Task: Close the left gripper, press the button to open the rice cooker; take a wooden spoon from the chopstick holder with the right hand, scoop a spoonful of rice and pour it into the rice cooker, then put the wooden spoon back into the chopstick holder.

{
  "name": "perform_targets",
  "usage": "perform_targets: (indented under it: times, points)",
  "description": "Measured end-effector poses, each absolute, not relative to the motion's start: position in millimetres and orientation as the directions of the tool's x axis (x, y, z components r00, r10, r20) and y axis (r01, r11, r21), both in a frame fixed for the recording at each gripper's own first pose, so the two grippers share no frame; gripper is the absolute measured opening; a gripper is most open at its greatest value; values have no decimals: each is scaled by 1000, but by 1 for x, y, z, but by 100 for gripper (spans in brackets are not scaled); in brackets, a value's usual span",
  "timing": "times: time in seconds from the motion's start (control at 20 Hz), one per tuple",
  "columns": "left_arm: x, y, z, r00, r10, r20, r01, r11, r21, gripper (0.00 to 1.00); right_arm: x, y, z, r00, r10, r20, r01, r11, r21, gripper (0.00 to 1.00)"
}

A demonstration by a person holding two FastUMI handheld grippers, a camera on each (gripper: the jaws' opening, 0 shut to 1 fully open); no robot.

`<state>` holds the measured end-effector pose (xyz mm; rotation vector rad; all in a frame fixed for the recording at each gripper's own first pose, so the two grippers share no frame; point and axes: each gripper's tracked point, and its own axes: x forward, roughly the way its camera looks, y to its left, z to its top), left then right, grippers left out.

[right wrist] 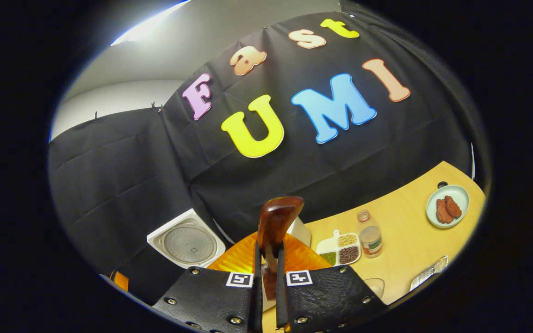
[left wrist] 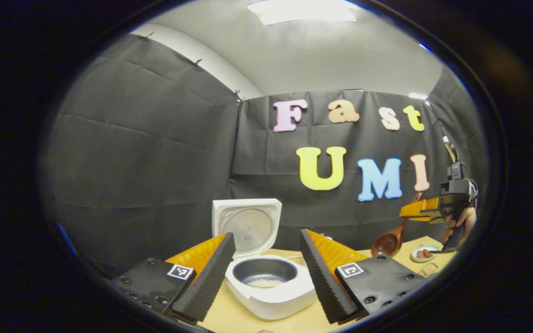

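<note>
Right gripper view, fingers clamp wooden spoon

- My left gripper has its fingers spread wide, with the open cooker between them; nothing sits over the pot mouth.
- The raised lid stands upright behind the pot and walls off the back.
- My right gripper is clamped on the spoon. In the left gripper view, the spoon's bowl hangs to the cooker's right, above bare table.
- In the right gripper view, a tray, jar and plate crowd the table's right side.
</note>
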<state>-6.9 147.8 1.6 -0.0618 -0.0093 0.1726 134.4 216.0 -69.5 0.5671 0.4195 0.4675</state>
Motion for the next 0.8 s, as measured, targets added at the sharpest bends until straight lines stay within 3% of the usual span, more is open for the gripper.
perform_targets:
  times: [0.8]
  points:
    - [14,53,21,997,77,17,-76,995,-71,96,105,26,-133,892,277,-356,-89,882,463,12]
